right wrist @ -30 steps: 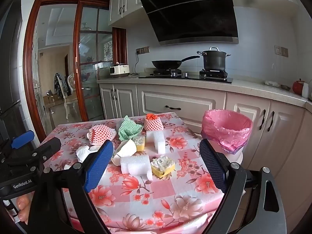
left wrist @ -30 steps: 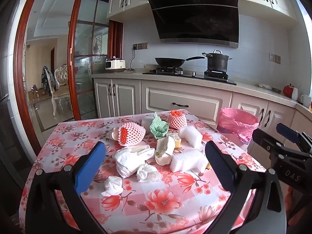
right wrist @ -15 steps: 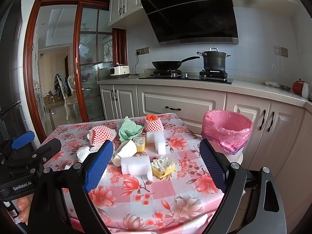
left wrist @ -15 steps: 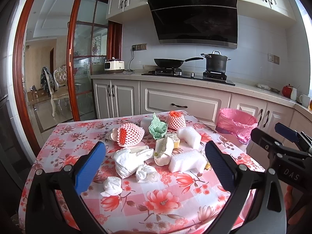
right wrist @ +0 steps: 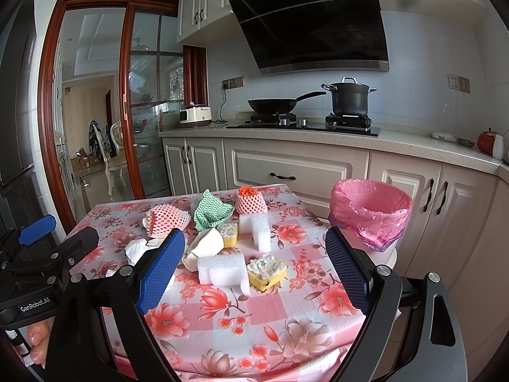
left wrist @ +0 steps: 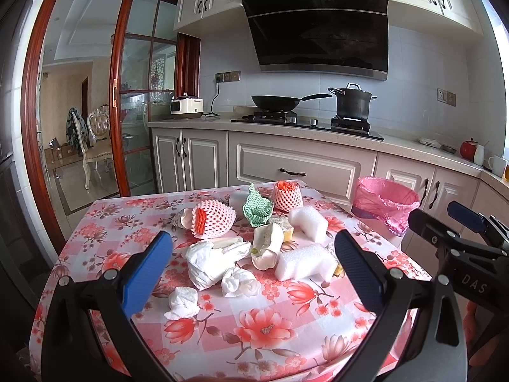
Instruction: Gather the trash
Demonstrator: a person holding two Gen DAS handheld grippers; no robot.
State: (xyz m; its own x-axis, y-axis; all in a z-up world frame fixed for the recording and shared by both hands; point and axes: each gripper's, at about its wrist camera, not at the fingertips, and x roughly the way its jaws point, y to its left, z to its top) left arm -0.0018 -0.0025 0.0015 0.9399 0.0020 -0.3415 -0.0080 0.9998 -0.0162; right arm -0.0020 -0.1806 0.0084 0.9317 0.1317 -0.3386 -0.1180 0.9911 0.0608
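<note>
Trash lies on a floral tablecloth (left wrist: pixel 261 324): crumpled white tissues (left wrist: pixel 213 259), a small tissue ball (left wrist: pixel 183 302), white foam blocks (left wrist: pixel 302 262) (right wrist: pixel 222 269), pink fruit nets (left wrist: pixel 211 218) (right wrist: pixel 251 200), a green zigzag cloth (left wrist: pixel 256 210) (right wrist: pixel 211 211), and yellow sponges (right wrist: pixel 265 270). A bin lined with a pink bag (left wrist: pixel 383 202) (right wrist: pixel 369 211) stands off the table's right side. My left gripper (left wrist: pixel 254 273) is open and empty above the near table. My right gripper (right wrist: pixel 254 264) is open and empty, in front of the foam and sponge.
Kitchen cabinets (left wrist: pixel 299 172) run behind the table, with a wok (left wrist: pixel 275 102) and pot (left wrist: pixel 353 102) on the hob. A glass sliding door (left wrist: pixel 140 111) is at the left. The floral table's near edge (right wrist: pixel 241 369) is close below the right gripper.
Both views have shifted only slightly; the left gripper's view has drifted a little. Nothing on the table has moved and both grippers stay open.
</note>
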